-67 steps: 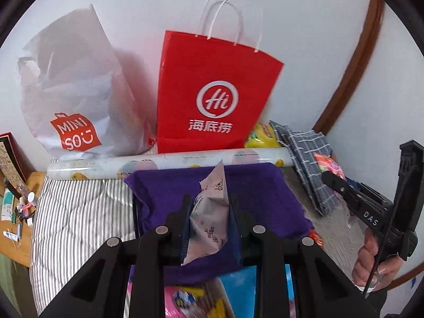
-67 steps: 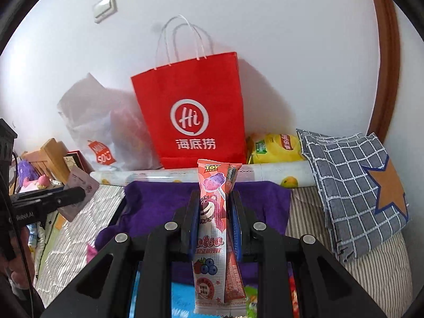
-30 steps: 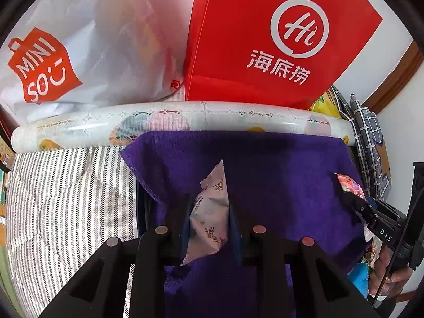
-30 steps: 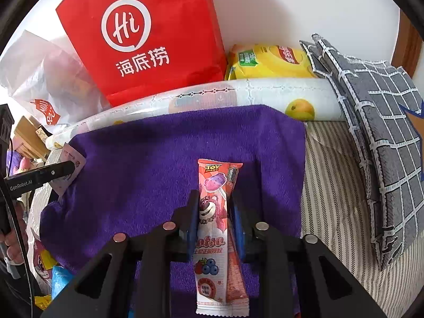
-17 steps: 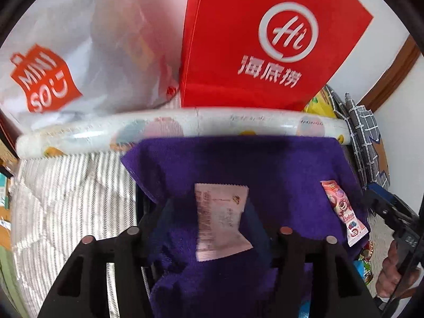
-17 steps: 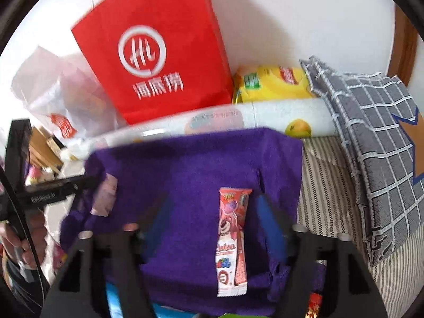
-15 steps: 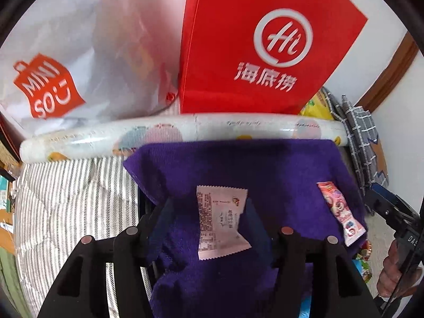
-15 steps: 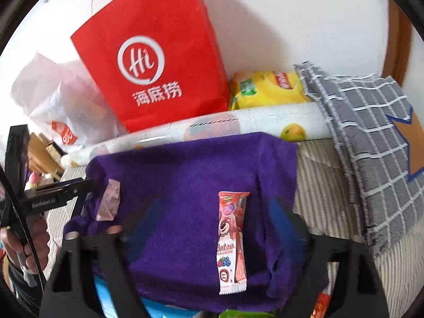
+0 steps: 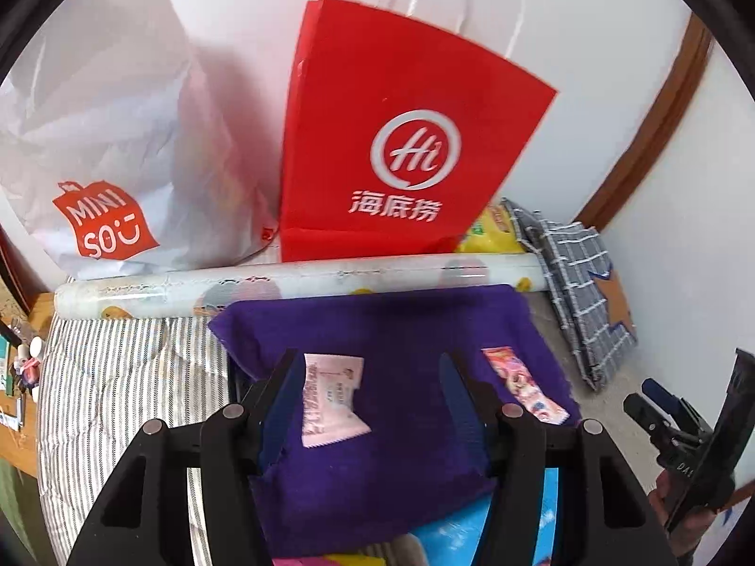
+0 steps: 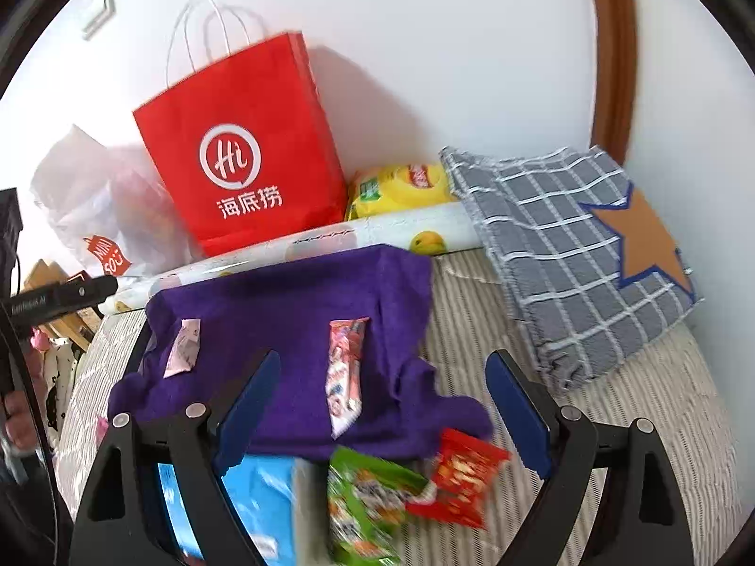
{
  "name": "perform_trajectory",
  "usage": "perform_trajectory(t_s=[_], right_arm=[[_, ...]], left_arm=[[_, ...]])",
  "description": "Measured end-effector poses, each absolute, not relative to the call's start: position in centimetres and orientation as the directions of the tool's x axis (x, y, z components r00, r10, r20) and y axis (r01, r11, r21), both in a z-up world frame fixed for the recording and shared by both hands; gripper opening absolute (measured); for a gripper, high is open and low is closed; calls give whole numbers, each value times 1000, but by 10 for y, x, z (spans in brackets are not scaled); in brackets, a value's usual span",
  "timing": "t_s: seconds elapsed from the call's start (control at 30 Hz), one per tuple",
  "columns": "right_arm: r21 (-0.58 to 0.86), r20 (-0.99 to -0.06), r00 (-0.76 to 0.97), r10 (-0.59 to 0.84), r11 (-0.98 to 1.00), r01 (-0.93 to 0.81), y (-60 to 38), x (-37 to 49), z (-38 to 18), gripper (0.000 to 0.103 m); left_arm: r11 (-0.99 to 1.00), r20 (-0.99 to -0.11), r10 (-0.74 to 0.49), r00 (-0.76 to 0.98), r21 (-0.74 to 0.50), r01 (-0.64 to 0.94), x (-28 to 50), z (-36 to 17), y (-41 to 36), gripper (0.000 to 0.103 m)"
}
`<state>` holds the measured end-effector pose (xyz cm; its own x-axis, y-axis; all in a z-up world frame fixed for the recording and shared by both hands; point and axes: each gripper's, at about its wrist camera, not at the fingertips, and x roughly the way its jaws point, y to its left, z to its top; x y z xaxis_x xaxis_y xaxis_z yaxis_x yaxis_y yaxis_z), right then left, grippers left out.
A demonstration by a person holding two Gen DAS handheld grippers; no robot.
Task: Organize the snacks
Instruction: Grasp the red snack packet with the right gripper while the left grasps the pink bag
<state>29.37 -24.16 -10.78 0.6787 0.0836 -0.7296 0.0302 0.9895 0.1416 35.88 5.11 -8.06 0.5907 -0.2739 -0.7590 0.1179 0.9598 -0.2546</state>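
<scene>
Claws both apart, empty: left claw [image 9: 370, 396], right claw [image 10: 377, 405]. Pale pink sachet [image 9: 330, 394] and strawberry snack bar [image 10: 345, 368] lie separated on purple towel [image 10: 292, 292], probably as sorting spot.

Bright even daylight; soft wall shadows; fisheye bending, black corners; near snacks motion-blurred.

pink snack stick [image 10: 345, 370] on purple cloth [image 10: 292, 292]

Fuzzy purple cloth [image 9: 401, 330], glossy plastic snack wrappers [image 10: 347, 372], matt red paper bag [image 9: 401, 141], woven checked cushion [image 10: 566, 245]
</scene>
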Motion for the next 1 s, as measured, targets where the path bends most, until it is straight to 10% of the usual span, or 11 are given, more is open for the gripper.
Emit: perform_trajectory(t_s=[1.0], right_arm=[[185, -833, 543, 104, 978, 95, -272, 261, -184, 42]], left_arm=[[983, -834, -130, 537, -177, -37, 226, -116, 96, 58]])
